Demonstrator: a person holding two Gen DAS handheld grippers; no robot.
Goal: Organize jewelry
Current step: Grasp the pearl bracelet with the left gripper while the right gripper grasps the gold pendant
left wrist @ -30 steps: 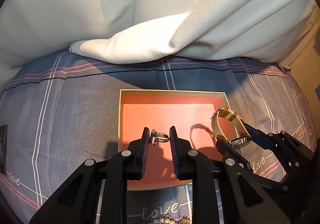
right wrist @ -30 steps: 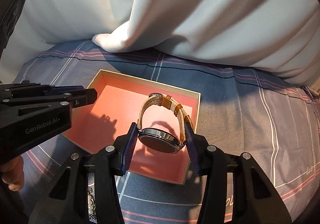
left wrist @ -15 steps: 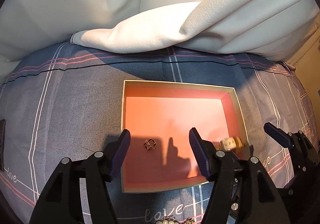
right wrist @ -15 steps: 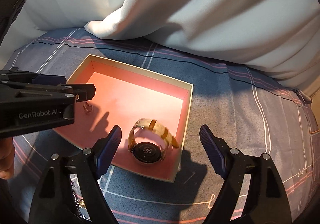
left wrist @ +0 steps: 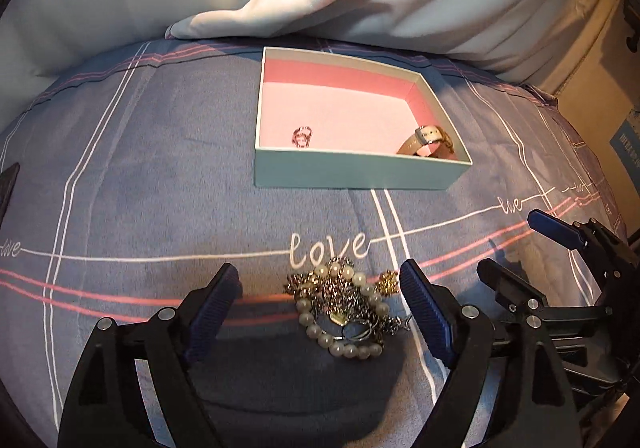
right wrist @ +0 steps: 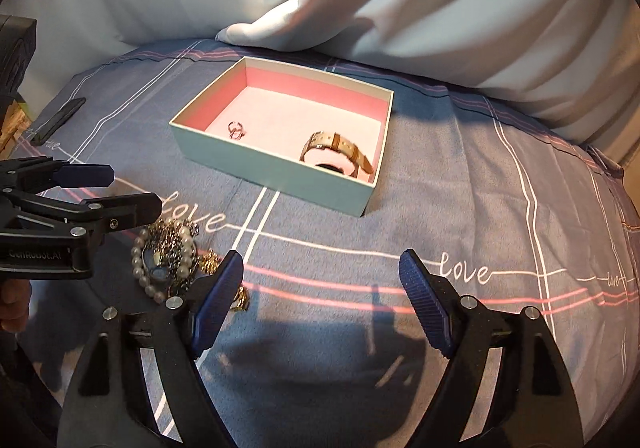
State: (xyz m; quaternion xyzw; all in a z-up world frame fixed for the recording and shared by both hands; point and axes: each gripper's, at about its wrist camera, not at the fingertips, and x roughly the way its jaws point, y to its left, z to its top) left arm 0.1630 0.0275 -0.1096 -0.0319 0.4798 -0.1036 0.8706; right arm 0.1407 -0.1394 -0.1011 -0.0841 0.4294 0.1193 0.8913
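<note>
An open box with a pink lining [left wrist: 352, 168] [right wrist: 280, 176] sits on the bed. In it lie a ring [left wrist: 303, 136] [right wrist: 236, 129] at the left and a tan-strapped watch [left wrist: 426, 140] [right wrist: 336, 150] at the right. A tangled pile of pearl and chain jewelry [left wrist: 344, 308] [right wrist: 170, 256] lies on the bedspread in front of the box. My left gripper [left wrist: 320, 300] is open and empty, its fingers on either side of the pile. My right gripper [right wrist: 320, 296] is open and empty, to the right of the pile; it also shows in the left wrist view [left wrist: 520, 252].
The bedspread [right wrist: 460, 208] is grey-blue with pink and white lines and "love" lettering. A white sheet [left wrist: 280, 8] is bunched behind the box. A dark flat object [right wrist: 60, 120] lies at the far left edge.
Both grippers opened, dropping the ring and the watch in the box, then pulled back toward me. The jewelry pile now lies between my left fingers.
</note>
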